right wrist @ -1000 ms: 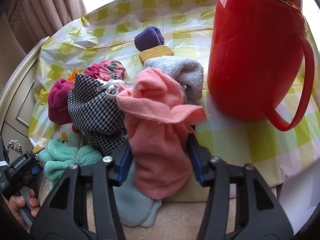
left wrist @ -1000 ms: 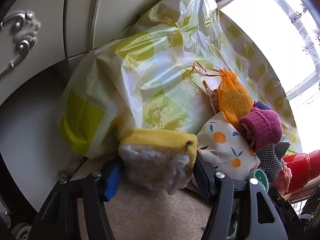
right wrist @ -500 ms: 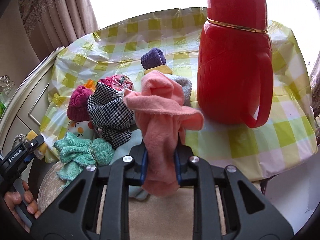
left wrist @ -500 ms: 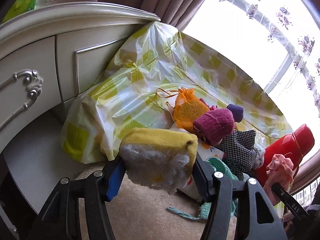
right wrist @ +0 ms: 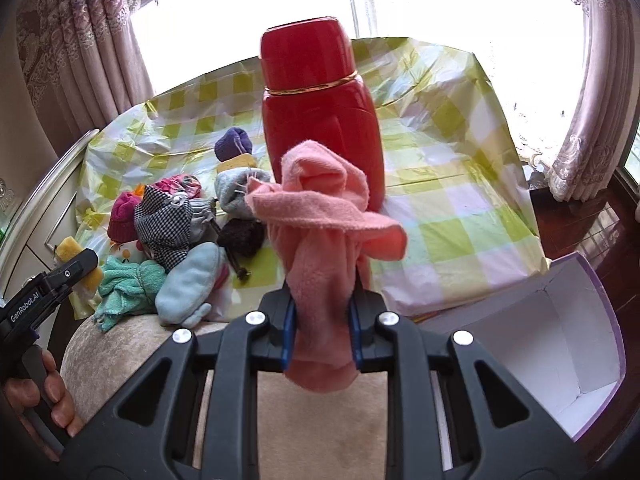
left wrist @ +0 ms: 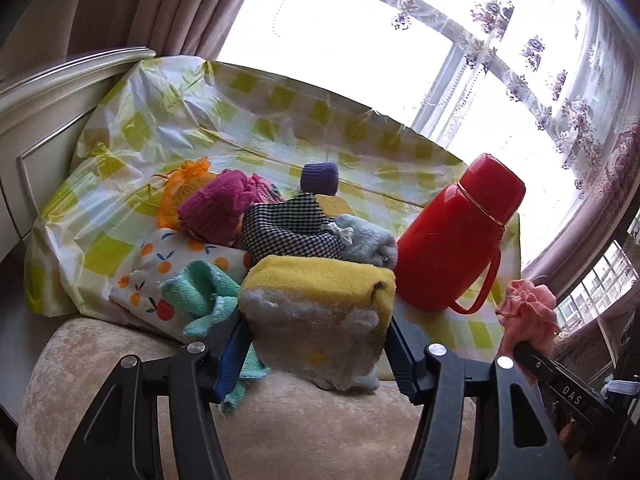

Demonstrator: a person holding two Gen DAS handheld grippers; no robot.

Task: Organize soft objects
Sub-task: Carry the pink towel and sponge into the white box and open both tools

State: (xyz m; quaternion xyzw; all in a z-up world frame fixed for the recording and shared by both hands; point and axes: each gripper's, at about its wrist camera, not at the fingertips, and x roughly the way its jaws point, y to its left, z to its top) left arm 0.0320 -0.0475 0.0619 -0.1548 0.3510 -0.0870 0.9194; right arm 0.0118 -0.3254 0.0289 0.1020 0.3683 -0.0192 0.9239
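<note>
My right claw (right wrist: 322, 330) pinches the pink cloth (right wrist: 320, 236) above the worktop's near edge; my left claw (left wrist: 320, 344) clamps the yellow sponge (left wrist: 320, 304). Swinging either could topple the red flask (right wrist: 320, 120).

Flask (right wrist: 320, 120) right of cloth pile (right wrist: 176, 240)

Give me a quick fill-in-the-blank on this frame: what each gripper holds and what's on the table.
1. The left gripper is clamped on a ____ sponge.
2. The right gripper is shut on a ____ cloth.
3. The tall hard thing on the checked tablecloth is a red ____.
4. The open box shows only in the ____ wrist view.

Missing words: yellow; pink; flask; right
</note>
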